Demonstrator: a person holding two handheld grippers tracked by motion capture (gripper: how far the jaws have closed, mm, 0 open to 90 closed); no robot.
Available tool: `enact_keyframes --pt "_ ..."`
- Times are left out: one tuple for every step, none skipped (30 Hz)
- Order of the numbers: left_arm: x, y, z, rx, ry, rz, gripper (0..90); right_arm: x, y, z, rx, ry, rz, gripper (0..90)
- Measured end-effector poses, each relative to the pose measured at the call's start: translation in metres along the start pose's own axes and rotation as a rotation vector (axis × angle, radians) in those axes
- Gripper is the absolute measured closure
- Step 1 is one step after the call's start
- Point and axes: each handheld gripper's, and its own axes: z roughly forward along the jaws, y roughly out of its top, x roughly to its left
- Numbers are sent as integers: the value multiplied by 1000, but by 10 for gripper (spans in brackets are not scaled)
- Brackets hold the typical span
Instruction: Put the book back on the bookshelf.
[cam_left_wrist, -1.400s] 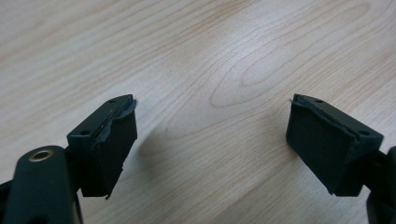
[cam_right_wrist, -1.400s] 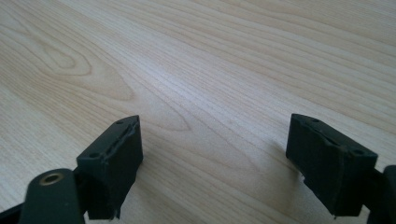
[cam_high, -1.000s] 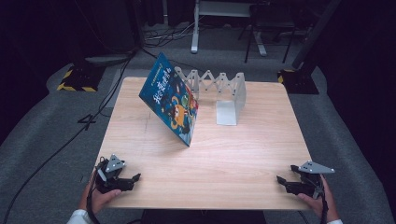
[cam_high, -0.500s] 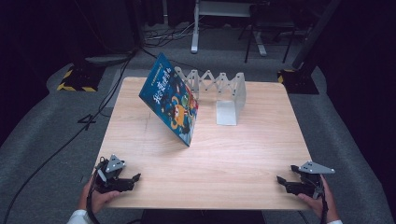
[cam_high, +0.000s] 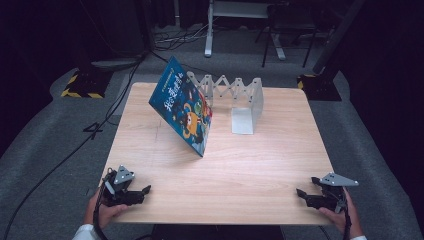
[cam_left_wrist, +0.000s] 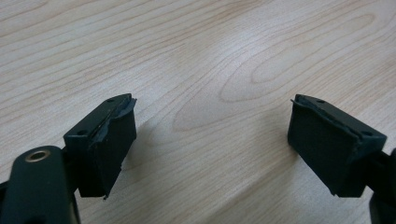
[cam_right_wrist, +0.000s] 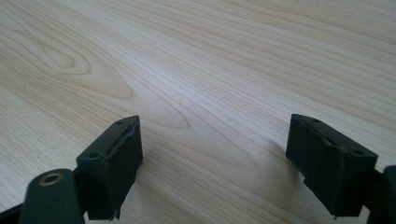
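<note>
Nothing has moved since the earlier frames: the left gripper (cam_high: 145, 190) and the right gripper (cam_high: 300, 193) rest at the near corners of the table (cam_high: 260, 165), each in a hand, exactly where they were a second ago. Both grippers stand wide with only bare wood between the jaws, as the left gripper view and the right gripper view confirm. The blue picture book (cam_high: 182, 106) stays tilted at the far left of the table, leaning against the white folding book rack (cam_high: 235, 95), well apart from both grippers.
</note>
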Motion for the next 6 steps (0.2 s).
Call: enact_keyframes --pt "0 0 0 0 0 -3 159 0 0 0 0 0 0 190" --pt "0 0 0 -1 1 -4 159 0 0 0 0 0 0 189" --pt "0 0 0 0 2 -4 159 0 0 0 0 0 0 190" --pt "0 1 1 0 5 -6 159 0 0 0 0 0 0 190" --pt "-1 1 1 0 9 -5 159 0 0 0 0 0 0 189" --pt "-1 1 1 0 9 -5 159 0 0 0 0 0 0 189"
